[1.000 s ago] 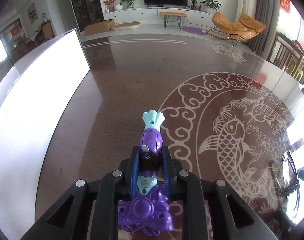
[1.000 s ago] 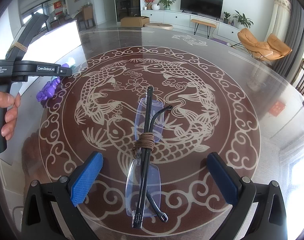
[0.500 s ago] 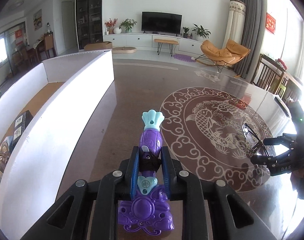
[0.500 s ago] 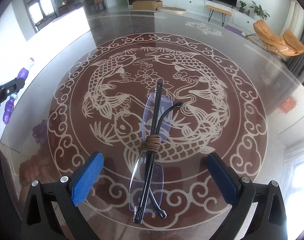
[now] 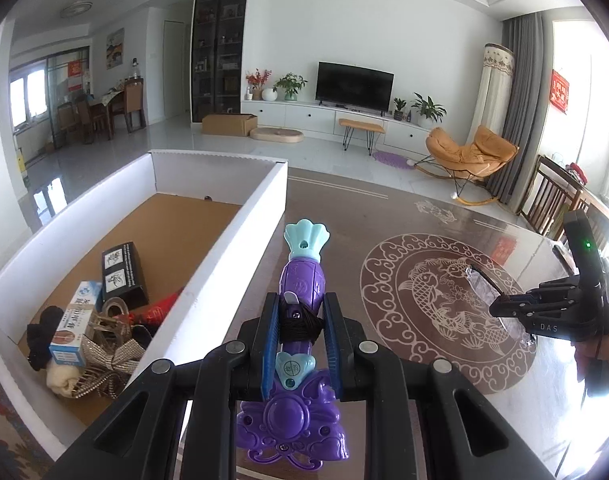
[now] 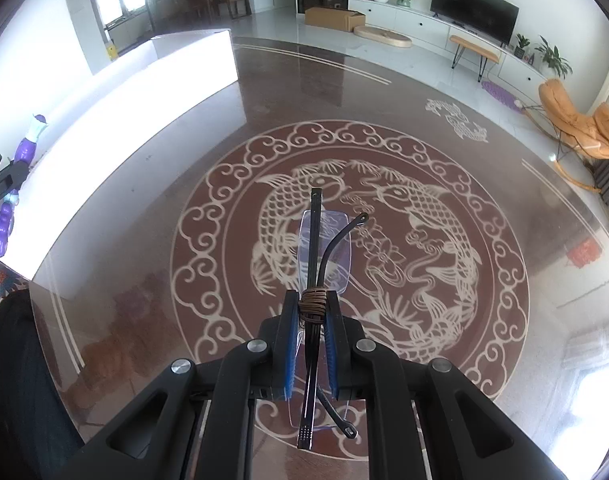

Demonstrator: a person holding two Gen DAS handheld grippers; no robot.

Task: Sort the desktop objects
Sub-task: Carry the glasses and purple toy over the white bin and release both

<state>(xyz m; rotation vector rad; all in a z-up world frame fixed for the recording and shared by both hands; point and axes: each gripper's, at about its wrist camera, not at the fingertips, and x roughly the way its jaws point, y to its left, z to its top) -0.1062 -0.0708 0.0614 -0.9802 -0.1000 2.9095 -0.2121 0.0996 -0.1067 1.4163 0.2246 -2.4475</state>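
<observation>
My left gripper is shut on a purple toy wand with a teal shell tip, held in the air beside the right wall of the white box. My right gripper is shut on folded rimless glasses bound with brown cord, over the fish pattern on the table. The right gripper with the glasses also shows at the right of the left wrist view. The left gripper and wand show at the left edge of the right wrist view.
The white box holds a black carton, a blue-white tube box, a black cloth, a silver bow clip and a red item. The box's far half shows bare brown floor. The glossy table runs right of the box.
My left gripper rose with the wand, so the box's inside now shows. My right gripper closed on the glasses at the cord binding.
</observation>
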